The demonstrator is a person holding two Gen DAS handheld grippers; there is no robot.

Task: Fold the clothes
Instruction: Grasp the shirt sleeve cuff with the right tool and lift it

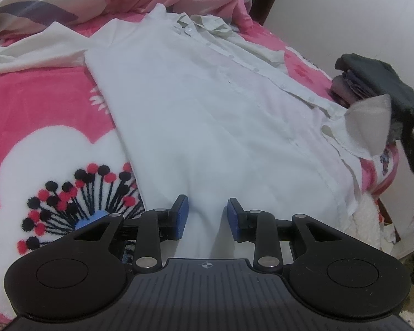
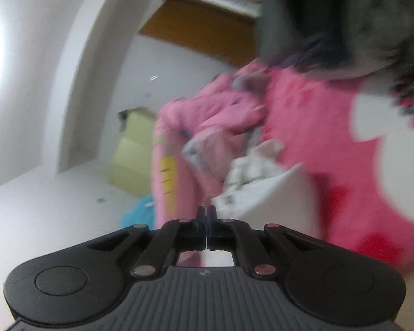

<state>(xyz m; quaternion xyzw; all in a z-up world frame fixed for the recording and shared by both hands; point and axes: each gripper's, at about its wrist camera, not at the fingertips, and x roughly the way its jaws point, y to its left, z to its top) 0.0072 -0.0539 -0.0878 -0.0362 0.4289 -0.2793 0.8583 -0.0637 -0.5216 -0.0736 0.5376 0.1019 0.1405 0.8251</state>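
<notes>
The white shirt (image 1: pixel 196 104) lies spread flat across the pink bed (image 1: pixel 41 102), ready for folding, the left claw (image 1: pixel 207 218) hovering apart over its near hem, while the right claw (image 2: pixel 206 215), pinched together on the shirt's side edge, lifts a corner, likely to start a fold

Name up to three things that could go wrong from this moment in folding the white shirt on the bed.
1. The right tongs are shut on only a thin edge of the white shirt; it could slip out mid-fold.
2. The left tongs stand open over the hem, pinning nothing, so the shirt may slide on the pink blanket.
3. The dark folded pile lies close beside the lifted corner and could be knocked.
</notes>
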